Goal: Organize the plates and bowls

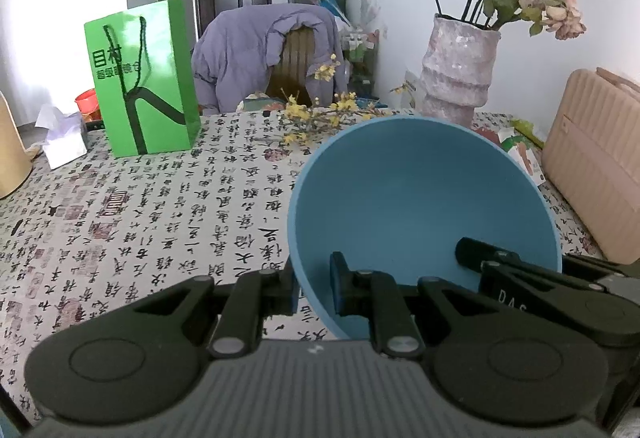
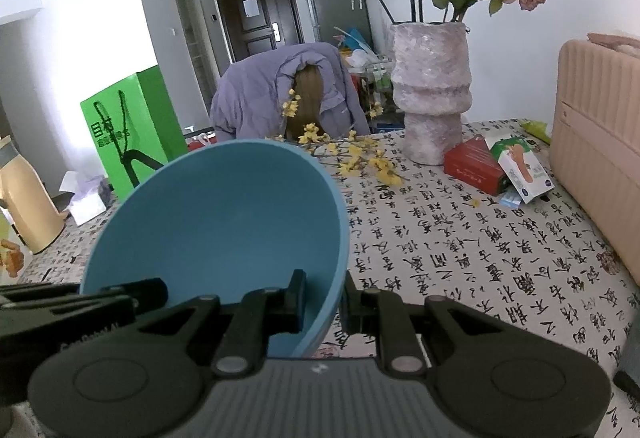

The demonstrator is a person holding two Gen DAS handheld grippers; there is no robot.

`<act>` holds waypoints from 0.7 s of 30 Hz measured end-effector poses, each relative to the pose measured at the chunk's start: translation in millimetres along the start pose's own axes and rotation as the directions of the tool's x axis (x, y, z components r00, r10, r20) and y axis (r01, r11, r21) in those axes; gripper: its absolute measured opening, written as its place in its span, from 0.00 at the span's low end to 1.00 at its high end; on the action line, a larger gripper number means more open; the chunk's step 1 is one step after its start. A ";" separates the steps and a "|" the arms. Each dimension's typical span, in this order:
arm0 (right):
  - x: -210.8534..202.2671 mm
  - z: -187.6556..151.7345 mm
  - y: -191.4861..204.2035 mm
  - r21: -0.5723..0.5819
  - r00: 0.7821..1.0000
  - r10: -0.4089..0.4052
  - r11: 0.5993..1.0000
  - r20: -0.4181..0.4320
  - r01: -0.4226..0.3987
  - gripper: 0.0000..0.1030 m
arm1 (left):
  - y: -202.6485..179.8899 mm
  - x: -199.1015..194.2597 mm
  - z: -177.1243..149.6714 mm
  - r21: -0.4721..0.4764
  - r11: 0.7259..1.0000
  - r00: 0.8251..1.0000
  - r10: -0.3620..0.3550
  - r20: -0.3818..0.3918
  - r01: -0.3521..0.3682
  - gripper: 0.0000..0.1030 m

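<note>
I had the blue bowl [image 1: 420, 206] pinched from both sides at once. My left gripper [image 1: 314, 288] was clamped narrow on the rim nearest me, one finger inside the bowl and the other outside its wall, and my right gripper [image 2: 322, 304] gripped the opposite side of that near rim the same way. In the left wrist view the right tool's black fingers reached in over the bowl's right edge; in the right wrist view the left tool's came in from the left.

The bowl hung between the two tools, tipped so its open mouth faced back toward me, above the calligraphy-print tablecloth [image 1: 160, 222]. Whether its base touched the cloth I could not tell, since the tools hid its underside.

Neither hand was nearer; the bowl sat squarely between them. Ahead lay bare cloth, then the yellow flower sprig [image 2: 352, 158] and the stone-coloured vase [image 2: 432, 86] further back on the right. I judged I would have to move both hands together, or the rim would twist.
</note>
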State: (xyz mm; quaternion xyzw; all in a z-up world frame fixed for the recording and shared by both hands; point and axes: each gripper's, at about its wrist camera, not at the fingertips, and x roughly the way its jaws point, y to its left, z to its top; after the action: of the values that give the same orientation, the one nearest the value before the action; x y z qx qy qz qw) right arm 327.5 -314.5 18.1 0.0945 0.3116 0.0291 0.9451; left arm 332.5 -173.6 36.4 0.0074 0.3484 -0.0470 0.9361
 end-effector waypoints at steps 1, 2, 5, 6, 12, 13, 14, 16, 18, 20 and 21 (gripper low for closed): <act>-1.3 -0.1 2.1 -0.003 1.000 0.001 1.000 0.002 -0.001 0.16 | 1.9 -2.0 -0.7 -0.003 1.000 1.000 0.001 0.002 -0.001 0.15; -2.6 -0.5 4.2 -0.007 1.000 0.002 1.000 0.003 -0.002 0.16 | 3.5 -3.4 -1.2 -0.005 1.000 1.000 0.001 0.003 -0.001 0.15; -6.3 -1.8 10.4 -0.014 1.000 0.007 1.000 0.006 -0.007 0.16 | 9.4 -8.5 -3.2 -0.013 1.000 1.000 0.002 0.007 -0.002 0.15; -7.6 -2.4 12.4 -0.015 1.000 0.009 1.000 0.007 -0.009 0.16 | 10.9 -10.1 -4.0 -0.014 1.000 1.000 0.003 0.009 -0.003 0.15; -14.0 -5.3 24.4 -0.020 1.000 0.023 1.000 0.011 -0.023 0.16 | 22.0 -20.6 -7.5 -0.020 1.000 1.000 0.012 0.021 -0.011 0.15; -15.1 -5.7 26.6 -0.021 1.000 0.025 0.999 0.013 -0.024 0.16 | 23.8 -22.4 -7.7 -0.024 1.000 1.000 0.012 0.023 -0.012 0.15; -16.3 -6.2 29.1 -0.022 1.000 0.027 0.999 0.014 -0.027 0.16 | 25.9 -24.5 -8.4 -0.027 1.000 1.000 0.014 0.025 -0.013 0.15; -17.7 -7.2 33.1 -0.023 0.999 0.030 0.999 0.015 -0.030 0.16 | 29.7 -27.4 -9.5 -0.030 0.999 0.999 0.016 0.028 -0.016 0.15; -18.5 -7.8 37.0 -0.026 0.999 0.031 0.999 0.015 -0.031 0.16 | 32.7 -29.9 -11.3 -0.031 0.999 0.999 0.020 0.031 -0.019 0.15; -19.9 -9.1 41.3 -0.030 0.999 0.033 0.999 0.015 -0.032 0.16 | 35.4 -32.8 -13.7 -0.032 0.999 0.999 0.022 0.033 -0.021 0.15; -20.8 -9.7 42.9 -0.032 0.999 0.033 0.999 0.015 -0.033 0.16 | 37.8 -33.8 -14.5 -0.034 0.999 0.999 0.022 0.034 -0.021 0.15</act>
State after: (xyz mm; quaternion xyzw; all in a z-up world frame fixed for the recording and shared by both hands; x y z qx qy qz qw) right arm 305.2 -273.3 31.0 0.0847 0.3023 0.0490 0.9482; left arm 301.2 -132.6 46.8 -0.0053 0.3331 -0.0314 0.9424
